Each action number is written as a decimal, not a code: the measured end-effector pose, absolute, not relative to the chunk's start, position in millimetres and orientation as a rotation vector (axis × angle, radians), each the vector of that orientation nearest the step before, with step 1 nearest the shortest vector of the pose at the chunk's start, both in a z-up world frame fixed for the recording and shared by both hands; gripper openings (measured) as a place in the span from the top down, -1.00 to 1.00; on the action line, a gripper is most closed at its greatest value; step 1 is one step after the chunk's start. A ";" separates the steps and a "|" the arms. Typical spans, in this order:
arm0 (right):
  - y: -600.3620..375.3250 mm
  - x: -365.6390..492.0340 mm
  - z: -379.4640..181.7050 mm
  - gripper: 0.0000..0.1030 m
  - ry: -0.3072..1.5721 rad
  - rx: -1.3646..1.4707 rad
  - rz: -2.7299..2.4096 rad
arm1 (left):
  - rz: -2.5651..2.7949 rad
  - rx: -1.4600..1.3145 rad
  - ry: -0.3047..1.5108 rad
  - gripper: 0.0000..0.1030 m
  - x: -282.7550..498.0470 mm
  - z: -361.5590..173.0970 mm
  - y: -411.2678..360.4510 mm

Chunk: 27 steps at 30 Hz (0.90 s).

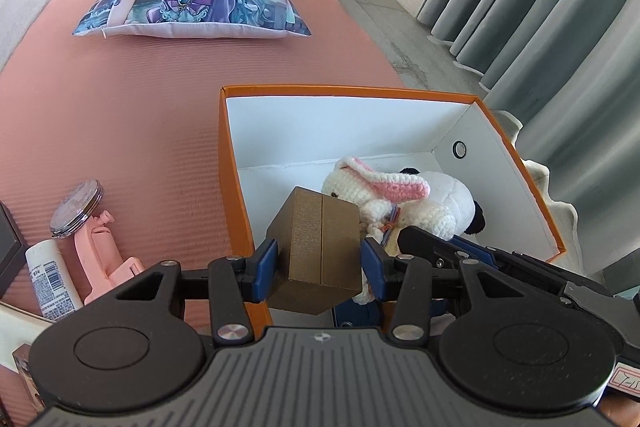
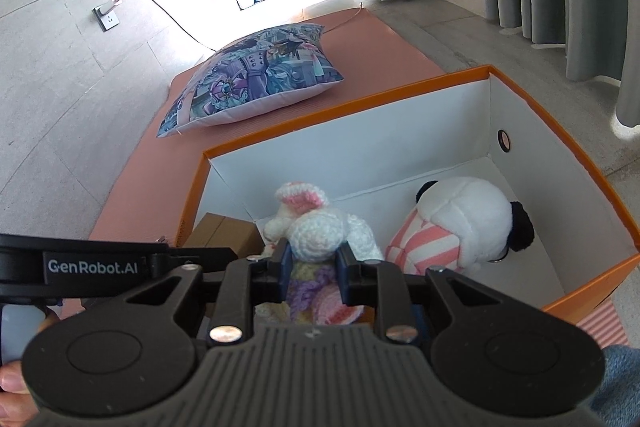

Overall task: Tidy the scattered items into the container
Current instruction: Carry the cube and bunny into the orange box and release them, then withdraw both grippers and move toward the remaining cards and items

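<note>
The left claw [image 1: 320,261] is clamped on a brown box [image 1: 318,253], holding it tilted over the near corner of the orange container [image 1: 234,163]. The right claw [image 2: 314,261] has its pads against a crocheted rabbit [image 2: 316,231], low inside the container; I cannot tell if they press it. Right of this claw lies a panda plush [image 2: 468,219]. Left of the left claw, on the pink mat [image 1: 120,131], lie a round mirror [image 1: 76,203], a pink toy [image 1: 100,259] and a white tube [image 1: 52,275].

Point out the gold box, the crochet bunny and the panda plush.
gold box [image 1: 316,251]: left wrist view, its front face between the fingers.
crochet bunny [image 2: 316,235]: right wrist view, its white head.
panda plush [image 2: 468,215]: right wrist view, its white back.
</note>
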State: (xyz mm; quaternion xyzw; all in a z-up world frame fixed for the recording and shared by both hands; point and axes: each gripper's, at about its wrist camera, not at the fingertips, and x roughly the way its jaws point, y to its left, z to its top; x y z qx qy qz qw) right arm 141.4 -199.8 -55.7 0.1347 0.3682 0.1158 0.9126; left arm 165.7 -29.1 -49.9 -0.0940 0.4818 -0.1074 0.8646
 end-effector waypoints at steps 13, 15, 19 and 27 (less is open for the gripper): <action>-201.3 141.1 -56.4 0.43 0.752 0.279 0.230 | -0.223 -0.194 1.016 -0.01 166.3 -53.0 -28.5; -201.8 141.6 -56.7 0.42 0.754 0.280 0.225 | -0.220 -0.193 1.018 -0.01 166.7 -53.6 -28.9; -202.7 142.1 -56.9 0.39 0.756 0.285 0.220 | -0.213 -0.194 1.020 -0.01 166.6 -53.3 -29.3; -204.8 142.0 -57.6 0.19 0.755 0.301 0.205 | -0.205 -0.203 1.008 0.01 165.6 -50.3 -27.1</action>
